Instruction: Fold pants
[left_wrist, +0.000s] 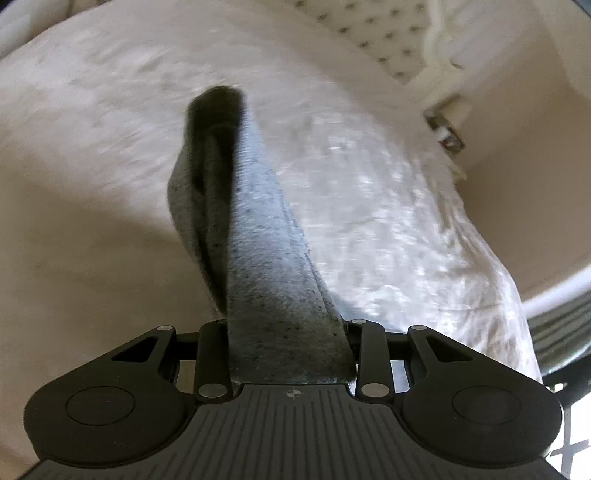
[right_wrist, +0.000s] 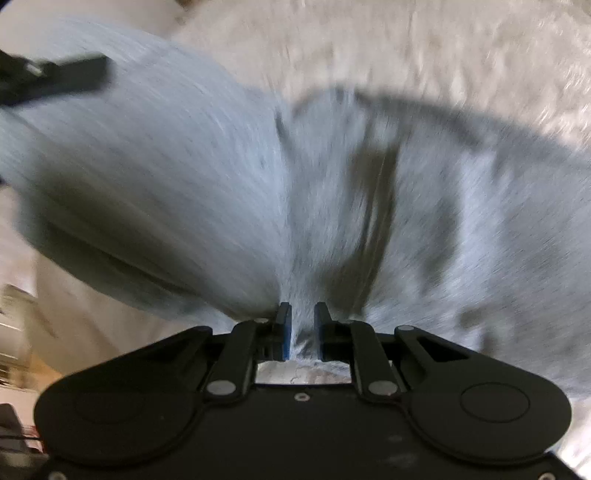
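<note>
My left tongs (left_wrist: 291, 354) and right tongs (right_wrist: 303, 330) each pinch the grey sweatpants (right_wrist: 221, 192) above the bed (left_wrist: 92, 122); slipping fabric would spoil the fold.

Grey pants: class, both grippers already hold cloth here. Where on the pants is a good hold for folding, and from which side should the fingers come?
Grip an outer edge of the grey pants, as the right gripper does: the cloth fans out from a bunched edge between its fingers. Come from the side, along the white bed cover. The left gripper likewise holds a hanging strip.
</note>
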